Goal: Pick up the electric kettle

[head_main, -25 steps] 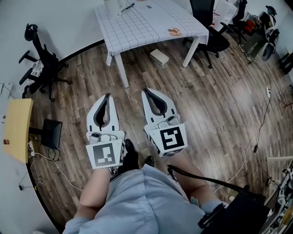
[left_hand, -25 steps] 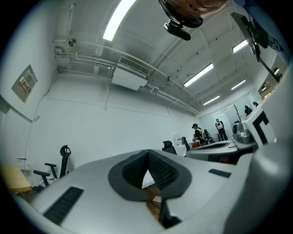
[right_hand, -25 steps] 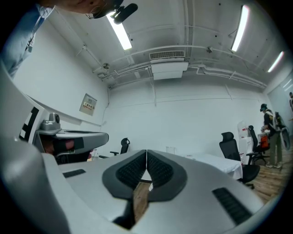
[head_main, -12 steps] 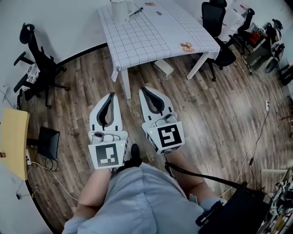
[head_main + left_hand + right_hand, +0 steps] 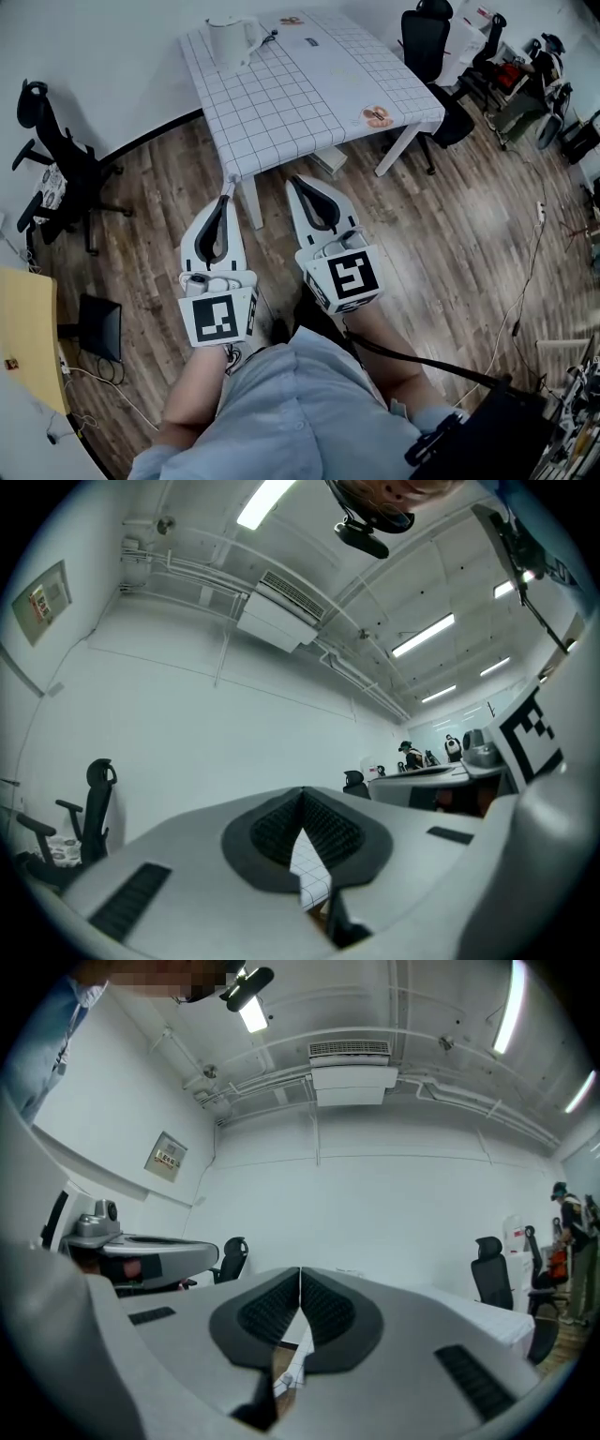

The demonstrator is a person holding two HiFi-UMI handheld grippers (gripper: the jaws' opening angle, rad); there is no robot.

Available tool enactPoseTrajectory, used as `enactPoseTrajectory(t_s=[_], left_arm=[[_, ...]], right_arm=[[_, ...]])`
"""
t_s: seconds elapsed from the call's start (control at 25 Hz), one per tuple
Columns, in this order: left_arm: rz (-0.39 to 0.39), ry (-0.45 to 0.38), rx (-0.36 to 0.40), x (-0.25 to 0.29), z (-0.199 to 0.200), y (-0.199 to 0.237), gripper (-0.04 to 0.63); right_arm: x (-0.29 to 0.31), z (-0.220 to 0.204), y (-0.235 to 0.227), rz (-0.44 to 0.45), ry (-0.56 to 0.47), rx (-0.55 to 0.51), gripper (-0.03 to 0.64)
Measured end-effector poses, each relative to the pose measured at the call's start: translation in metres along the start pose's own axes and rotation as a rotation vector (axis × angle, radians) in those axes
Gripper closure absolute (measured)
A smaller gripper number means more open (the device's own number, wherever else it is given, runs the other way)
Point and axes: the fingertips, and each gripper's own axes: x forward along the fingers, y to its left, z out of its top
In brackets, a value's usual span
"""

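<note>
Head view, operator: the electric kettle [image 5: 230,40] is white and upright on the far left corner of the gridded table [image 5: 281,94], upper left of frame. Both my grippers hang over wood floor [image 5: 450,216], mid-frame, well apart from the kettle.

Spotter: Jaws?

Operator: On the left gripper [image 5: 223,192] the tips are pressed together with nothing between them. Its own view shows only table grid through the gap behind the tips. The right gripper [image 5: 296,183] is the same, pads meeting and empty.

Spotter: Step?

Operator: I judge this as the approach. No reach or grasp has begun.

Spotter: Next?

Operator: I need to close on the table's near edge and spread one pair of jaws. Then I carry it up-frame to the kettle, probably to the handle, though I can't make out which side that faces from here.
</note>
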Motion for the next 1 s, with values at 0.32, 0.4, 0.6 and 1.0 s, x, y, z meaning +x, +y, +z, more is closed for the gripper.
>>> enactPoseTrajectory(t_s=[0.32,0.4,0.6,1.0], left_arm=[[-0.003,0.023,0.023,0.091,-0.026,0.013,0.595],[0.008,0.031,0.026,0.115,-0.031,0.017,0.595],[0.051,0.018,0.060,0.157,-0.047,0.006,0.595],[0.121,0.051,0.065,0.280,-0.043,0.046,0.595]], right_arm=[[0.066,-0.018,-0.064,-0.024,-0.001,0.015,0.614],[0.084,-0.020,-0.081,-0.022,-0.005,0.021,0.614],[0.106,-0.040,-0.115,0.030,-0.033,0.026,0.614],[0.224,-0.032,-0.185,0.105,-0.006,0.049,0.614]])
